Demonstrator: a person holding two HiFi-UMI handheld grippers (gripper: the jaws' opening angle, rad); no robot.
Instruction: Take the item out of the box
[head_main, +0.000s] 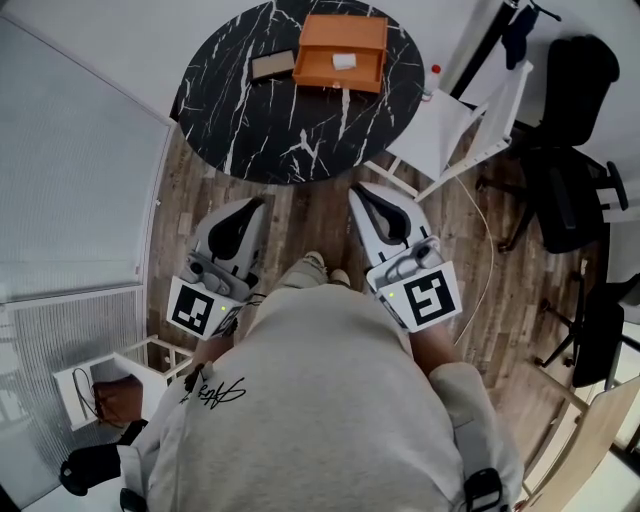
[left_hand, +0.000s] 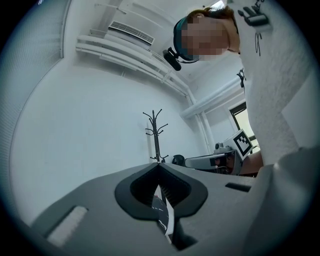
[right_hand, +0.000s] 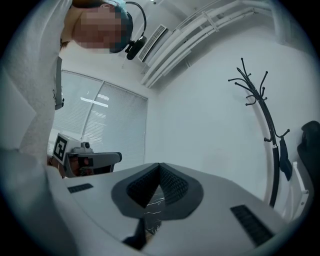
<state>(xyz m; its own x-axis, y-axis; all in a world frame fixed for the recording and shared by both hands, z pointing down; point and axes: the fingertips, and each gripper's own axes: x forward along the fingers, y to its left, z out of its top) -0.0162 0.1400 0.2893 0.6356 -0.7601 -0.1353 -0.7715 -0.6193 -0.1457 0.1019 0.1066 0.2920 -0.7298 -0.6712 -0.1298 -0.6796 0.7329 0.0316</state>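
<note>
An open orange box (head_main: 335, 74) stands on the far side of a round black marble table (head_main: 290, 130). A small white item (head_main: 344, 61) lies inside it. Both grippers are held close to the person's body, well short of the table and pointing toward it. My left gripper (head_main: 258, 204) has its jaws together with nothing between them, as the left gripper view (left_hand: 159, 165) shows. My right gripper (head_main: 358, 190) is likewise shut and empty in its own view (right_hand: 160, 165). Each gripper view looks up at white walls, not at the box.
A dark flat object (head_main: 272, 65) lies left of the box. A white chair (head_main: 450, 130) stands at the table's right, black office chairs (head_main: 575, 180) farther right. A coat rack (right_hand: 265, 115) stands by the wall. A small white stand (head_main: 100, 385) is at lower left.
</note>
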